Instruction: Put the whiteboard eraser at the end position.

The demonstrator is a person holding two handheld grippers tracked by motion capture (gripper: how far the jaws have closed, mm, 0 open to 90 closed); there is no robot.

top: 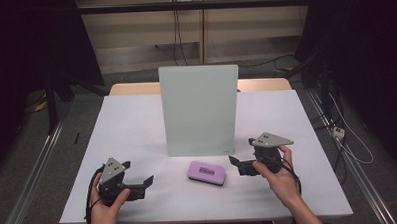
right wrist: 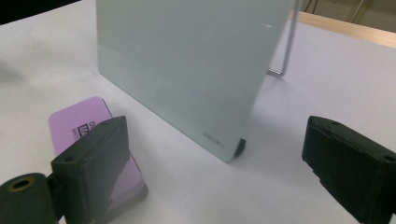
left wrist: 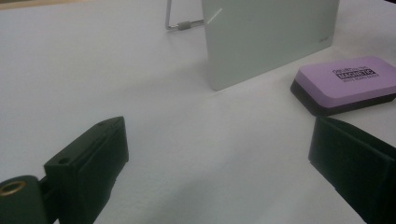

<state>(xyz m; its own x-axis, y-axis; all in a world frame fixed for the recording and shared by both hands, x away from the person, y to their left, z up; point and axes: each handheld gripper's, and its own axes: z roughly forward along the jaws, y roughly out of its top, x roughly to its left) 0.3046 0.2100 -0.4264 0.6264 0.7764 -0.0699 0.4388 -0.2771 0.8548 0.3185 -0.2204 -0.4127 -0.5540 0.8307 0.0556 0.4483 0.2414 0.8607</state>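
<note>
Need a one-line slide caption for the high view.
Two hand-held tongs, left and right, open beside a purple eraser before an upright glass board.

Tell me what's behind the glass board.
A wire stand props the board from behind, its foot on the table. The table's far wooden edge shows on both sides; the stretch directly behind is covered.

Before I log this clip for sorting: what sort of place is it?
Probably a lab recording station: a white table between dark curtains, loose cables on the floor, and a staged glass board with a purple eraser.
</note>
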